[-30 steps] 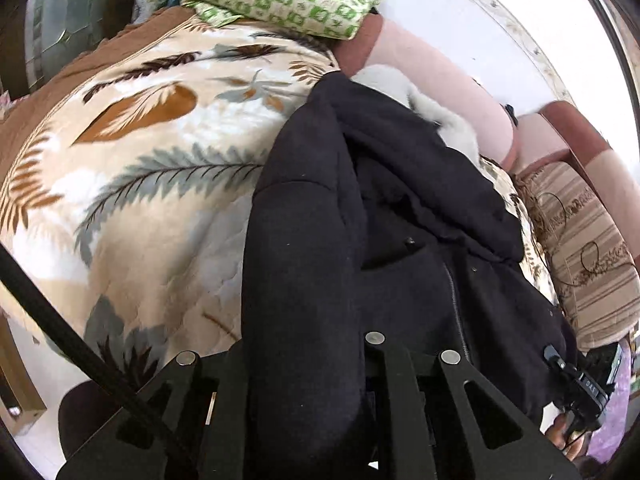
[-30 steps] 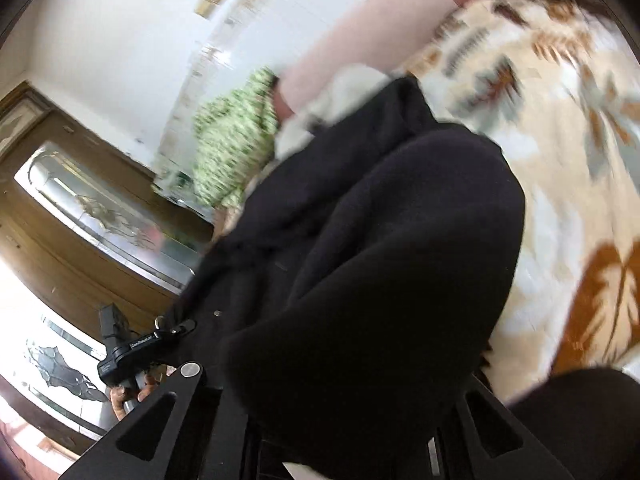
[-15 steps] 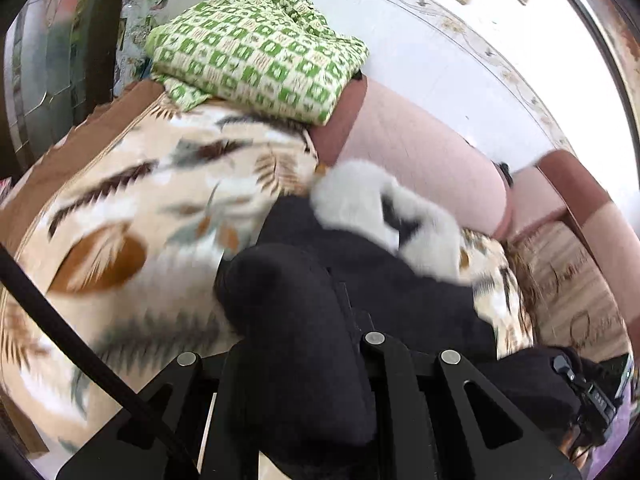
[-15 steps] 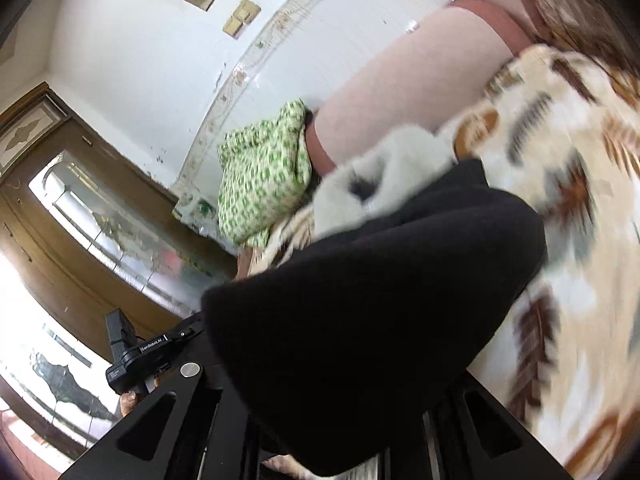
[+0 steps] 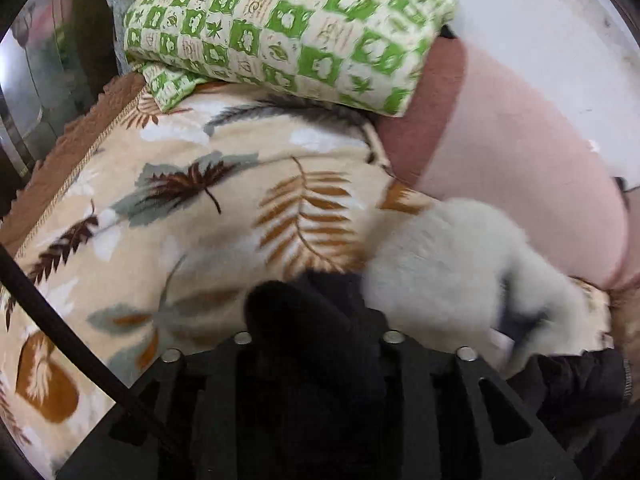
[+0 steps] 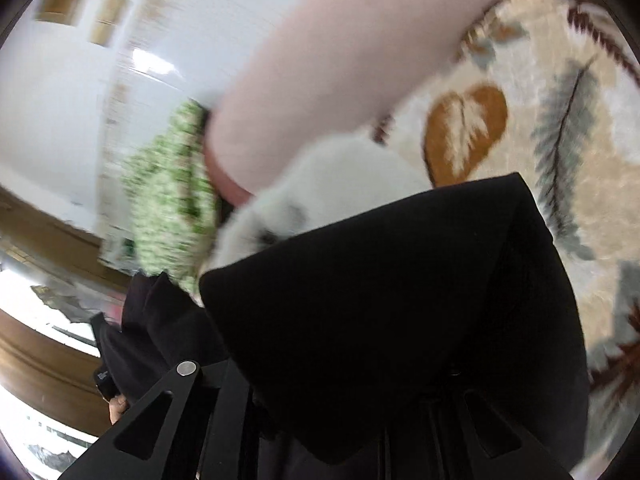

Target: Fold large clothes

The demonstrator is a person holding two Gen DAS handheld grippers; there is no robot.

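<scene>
Left wrist view: green checked pillow (image 5: 288, 28) upper left, leaf-print blanket (image 5: 192, 208) centre. Left gripper (image 5: 312, 344) fingers opening, black coat (image 5: 308, 320) bunched between them, its white fur trim (image 5: 452, 272) at right. Right wrist view: right gripper (image 6: 328, 392) fingers clamped on the coat's fold, lower centre.

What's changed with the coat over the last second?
Both grippers carried the black coat up toward its white fur collar, doubling it over. The left gripper is now opening, coat between its jaws; the right gripper stays clamped. Green quilt and leaf blanket unchanged.
</scene>
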